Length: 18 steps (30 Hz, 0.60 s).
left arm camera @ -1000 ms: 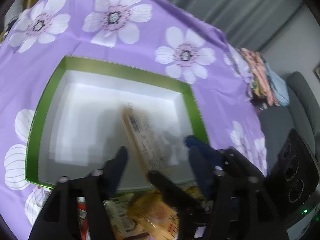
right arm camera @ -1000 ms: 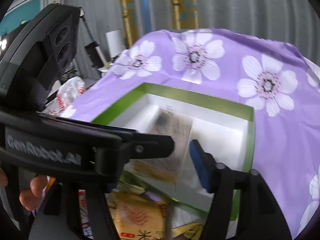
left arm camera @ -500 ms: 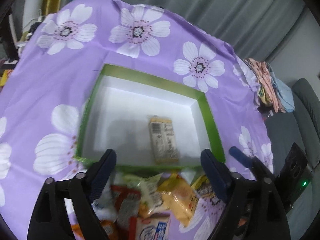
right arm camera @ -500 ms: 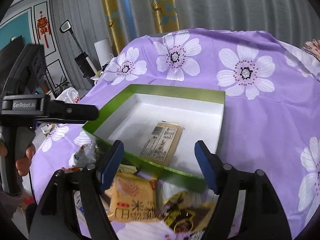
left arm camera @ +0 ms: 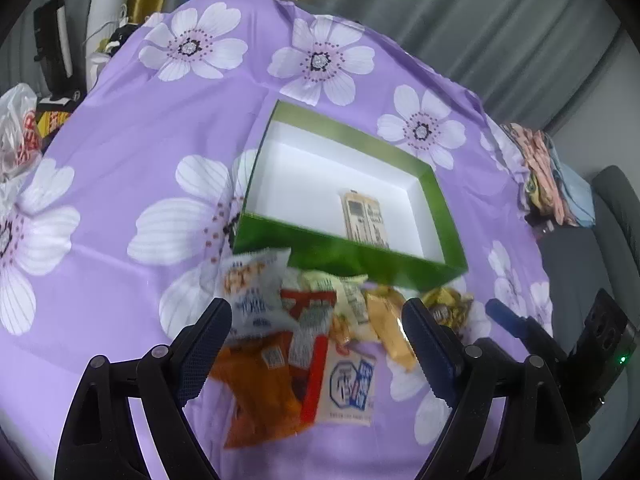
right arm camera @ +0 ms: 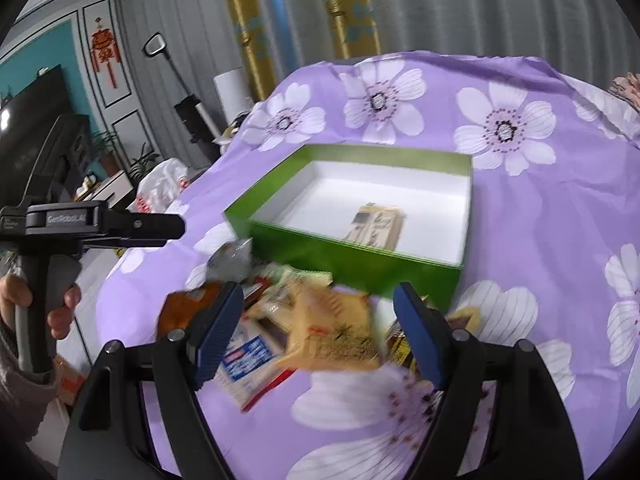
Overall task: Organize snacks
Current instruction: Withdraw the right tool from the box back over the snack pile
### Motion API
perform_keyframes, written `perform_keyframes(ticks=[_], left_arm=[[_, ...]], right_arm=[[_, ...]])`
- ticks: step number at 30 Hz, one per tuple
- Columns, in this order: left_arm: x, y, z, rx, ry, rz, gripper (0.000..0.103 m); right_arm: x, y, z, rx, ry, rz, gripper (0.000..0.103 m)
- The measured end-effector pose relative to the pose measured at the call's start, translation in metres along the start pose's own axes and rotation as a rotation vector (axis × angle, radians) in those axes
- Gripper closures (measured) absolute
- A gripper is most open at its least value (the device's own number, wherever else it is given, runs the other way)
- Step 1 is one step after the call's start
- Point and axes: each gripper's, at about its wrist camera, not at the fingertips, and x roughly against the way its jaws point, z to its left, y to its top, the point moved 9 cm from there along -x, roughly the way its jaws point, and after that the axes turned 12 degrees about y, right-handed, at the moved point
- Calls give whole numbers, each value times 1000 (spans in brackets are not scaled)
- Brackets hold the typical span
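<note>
Snacks: loose heap of packets (left arm camera: pixel 312 332) on the worktop, just in front of the green box's near wall — several overlap, so single picks will need care.
Green box: open-topped tray (left arm camera: pixel 348 256) with white inside, set flat on the purple flowered cloth (left arm camera: pixel 160 128); judged to be the collecting place.
Packet in box: one tan packet (left arm camera: pixel 366 220) lies flat on the box floor, toward its right wall; rest of the floor bare, so sorting looks barely begun.
Left hand-held gripper: (left arm camera: pixel 316 328) jaws spread wide, nothing between them, hanging over the heap on the near side of the box — jaws have just been opening.
Right hand-held gripper: (right arm camera: pixel 318 320) jaws apart and empty, above a yellow packet (right arm camera: pixel 332 332) in front of the box; also just been opening.
Likely next step: judged to be a fresh pick from the heap.
Blur: packet labels unreadable.
</note>
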Motion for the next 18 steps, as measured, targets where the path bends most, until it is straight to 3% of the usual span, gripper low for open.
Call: perform_keyframes(ticks=[9, 18], left_arm=[[6, -35, -11, -24, -52, 39, 16], [0, -59, -21, -117, 20, 17, 16]], right_arm=[[-11, -47, 24, -34, 66, 99, 25], [-30, -86, 33, -104, 110, 161, 25]])
